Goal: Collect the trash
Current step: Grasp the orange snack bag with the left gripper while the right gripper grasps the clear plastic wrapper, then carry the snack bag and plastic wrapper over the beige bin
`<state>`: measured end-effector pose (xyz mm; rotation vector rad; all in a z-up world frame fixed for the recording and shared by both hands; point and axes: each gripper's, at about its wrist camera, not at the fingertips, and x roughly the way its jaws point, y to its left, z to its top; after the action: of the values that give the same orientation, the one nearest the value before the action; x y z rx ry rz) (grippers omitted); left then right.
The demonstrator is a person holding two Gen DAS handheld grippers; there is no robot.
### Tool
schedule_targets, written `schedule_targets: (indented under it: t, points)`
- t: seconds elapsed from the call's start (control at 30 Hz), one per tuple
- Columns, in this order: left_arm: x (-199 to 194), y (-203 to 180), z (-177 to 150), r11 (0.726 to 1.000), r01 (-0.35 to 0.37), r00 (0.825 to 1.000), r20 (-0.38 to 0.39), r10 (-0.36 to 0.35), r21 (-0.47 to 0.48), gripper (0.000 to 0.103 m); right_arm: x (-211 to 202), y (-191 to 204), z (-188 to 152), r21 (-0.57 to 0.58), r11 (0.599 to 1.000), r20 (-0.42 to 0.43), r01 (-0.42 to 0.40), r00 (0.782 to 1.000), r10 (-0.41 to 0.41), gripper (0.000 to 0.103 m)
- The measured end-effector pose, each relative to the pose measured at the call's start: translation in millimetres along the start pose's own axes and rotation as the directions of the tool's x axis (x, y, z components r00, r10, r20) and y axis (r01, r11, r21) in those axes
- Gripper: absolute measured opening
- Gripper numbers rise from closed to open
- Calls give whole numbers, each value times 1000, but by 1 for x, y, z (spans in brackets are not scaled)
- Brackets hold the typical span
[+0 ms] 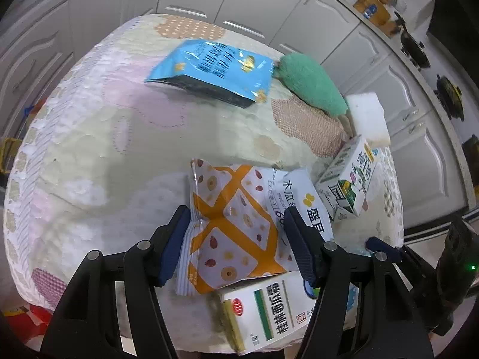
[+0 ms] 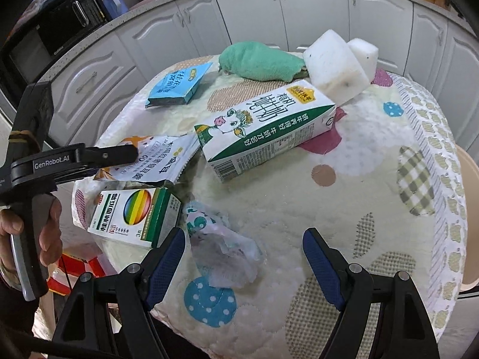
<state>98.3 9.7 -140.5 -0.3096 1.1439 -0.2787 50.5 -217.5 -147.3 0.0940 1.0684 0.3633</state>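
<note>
Both grippers hang over a round desk [image 2: 374,209] covered by a quilted patchwork cloth. Left gripper [image 1: 236,242] straddles an orange-and-white snack bag [image 1: 233,224]: its jaws stand on either side of the bag, the left pad at the crimped edge, though whether the pads press on it cannot be told. That bag lies flat, its long axis running from the near desk edge towards the middle. Right gripper [image 2: 244,257] has its jaws well apart and empty, a crumpled plastic wrapper [image 2: 221,248] lying between them, nearer the left finger. A milk carton [image 2: 266,128] lies on its side near the desk's middle, its long axis slanting from near left to far right. Just beside the wrapper, a green-and-white medicine box [image 2: 134,215] lies flat at the near edge. Farther back rest a blue pouch [image 2: 176,85], a green cloth [image 2: 257,61] and two white sponges [image 2: 335,62].
</note>
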Motion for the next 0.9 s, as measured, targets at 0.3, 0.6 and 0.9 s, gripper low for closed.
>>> schedule_targets:
  t: [0.3,0.6,0.9]
  points:
    - [-31,-16,6,996,4,997,82,-11,84,33,-13,-2,0,-31,999,56,-34,998,36,23]
    - [-77,-51,23,985,-24,979,205,-11,168,33,-59,-20,10,-8,999,162,-37,986,37,22]
    - [-58,-119,26,959,-24,975,220,-41,283,33,-90,-58,13,61,998,220,33,975,-46,22]
